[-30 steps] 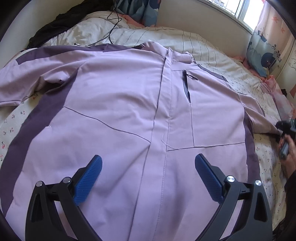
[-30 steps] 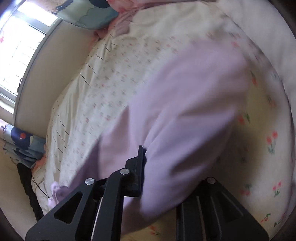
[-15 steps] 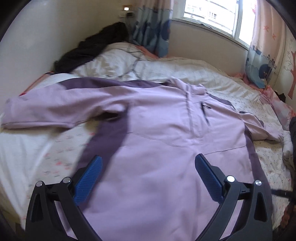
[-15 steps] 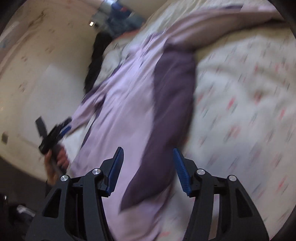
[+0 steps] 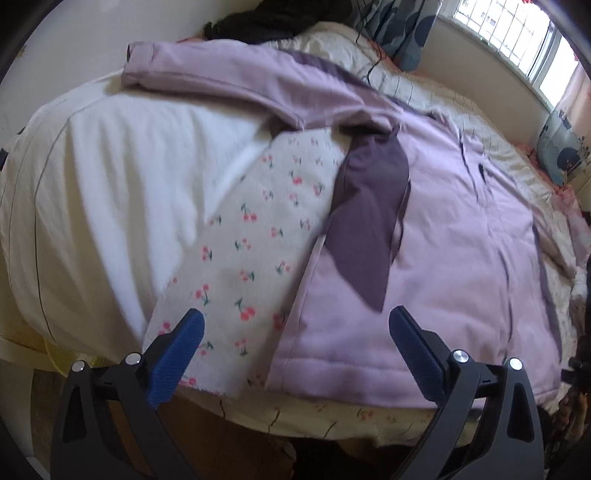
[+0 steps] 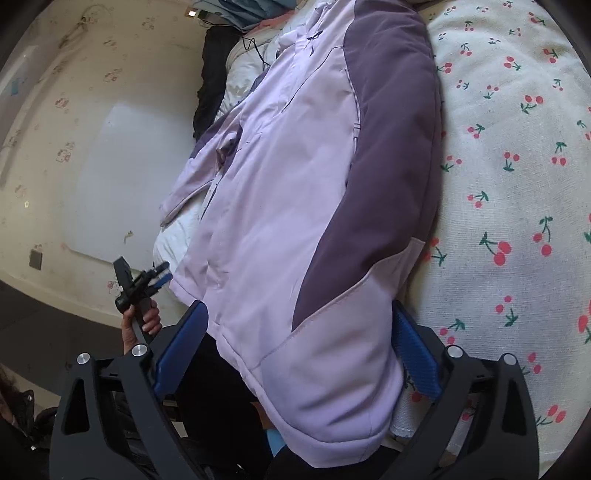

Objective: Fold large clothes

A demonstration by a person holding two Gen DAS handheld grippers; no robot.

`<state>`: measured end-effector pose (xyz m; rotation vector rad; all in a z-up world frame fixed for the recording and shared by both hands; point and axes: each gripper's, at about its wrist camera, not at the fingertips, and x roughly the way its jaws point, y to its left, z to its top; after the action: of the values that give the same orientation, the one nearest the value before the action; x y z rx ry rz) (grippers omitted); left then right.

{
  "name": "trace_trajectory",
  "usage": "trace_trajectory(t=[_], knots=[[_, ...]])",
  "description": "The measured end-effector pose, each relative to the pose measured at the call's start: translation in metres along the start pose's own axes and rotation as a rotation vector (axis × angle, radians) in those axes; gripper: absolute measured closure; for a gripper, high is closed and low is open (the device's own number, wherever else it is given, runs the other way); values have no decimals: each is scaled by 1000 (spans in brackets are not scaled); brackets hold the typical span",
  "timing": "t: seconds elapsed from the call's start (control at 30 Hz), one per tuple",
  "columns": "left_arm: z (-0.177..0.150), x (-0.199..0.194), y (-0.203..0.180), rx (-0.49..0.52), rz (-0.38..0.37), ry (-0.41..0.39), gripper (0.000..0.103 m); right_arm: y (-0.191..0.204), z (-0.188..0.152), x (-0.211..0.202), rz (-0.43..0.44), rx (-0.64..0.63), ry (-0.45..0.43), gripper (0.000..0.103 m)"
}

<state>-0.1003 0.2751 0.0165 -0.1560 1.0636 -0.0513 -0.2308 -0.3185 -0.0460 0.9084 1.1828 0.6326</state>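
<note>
A large lilac jacket [image 5: 461, 236] with dark purple side panels lies spread flat, front up, on the bed. One sleeve [image 5: 236, 79] stretches out to the far left. My left gripper [image 5: 295, 343] is open and empty, hovering over the jacket's near left hem corner. In the right wrist view the jacket [image 6: 295, 166] runs away from me, and my right gripper [image 6: 299, 347] is open with its jaws on either side of the hem corner, apart from the cloth. The left gripper also shows there [image 6: 147, 282], held in a hand beside the bed.
The bed has a cherry-print sheet [image 5: 251, 229] and a white duvet [image 5: 110, 177]. Dark clothes [image 5: 258, 22] are piled at the head. A window and curtains [image 5: 517, 44] are at the far right. A wall [image 6: 74, 129] stands beyond the bed.
My left gripper has pulled back and swung left from over the jacket front to its left hem corner. My right gripper let go of the sleeve, opened, and moved to the right hem corner.
</note>
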Motion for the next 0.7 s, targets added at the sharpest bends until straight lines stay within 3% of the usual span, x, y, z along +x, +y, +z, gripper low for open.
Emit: trace_trajectory(t=[0.07,0.13,0.2,0.23,0.27,0.3,0.4,0.57,0.63,0.7], knots=[[-7,7,-1,24,51,1,7,8,2,7,-13,-9,-5,24],[-12,18,0,24,90,24,7,35,6,34,-53,-9,-14,55],[-15,28,2,2,76,57,7,42,4,36,-73,-3,-49,77],[-18,33,2,-15,41,77,7,42,2,35,-73,-1,-60,79],[-20,35,1,-25,2,84,15,46,1,37,-71,-4,-76,81],[-22,36,-2,-32,-44,91,42,48,-1,34,-62,-13,-97,83],[-24,36,-17,-23,-112,137,81,62,2,25,-4,-24,-165,87],[-16,-22,-48,28,-245,72,87,98,28,-22,103,-74,-303,89],[-13,-53,-58,46,-308,39,87,107,33,-47,107,-101,-335,89],[-17,-71,-69,94,-301,23,87,110,33,-76,63,-139,-355,89]])
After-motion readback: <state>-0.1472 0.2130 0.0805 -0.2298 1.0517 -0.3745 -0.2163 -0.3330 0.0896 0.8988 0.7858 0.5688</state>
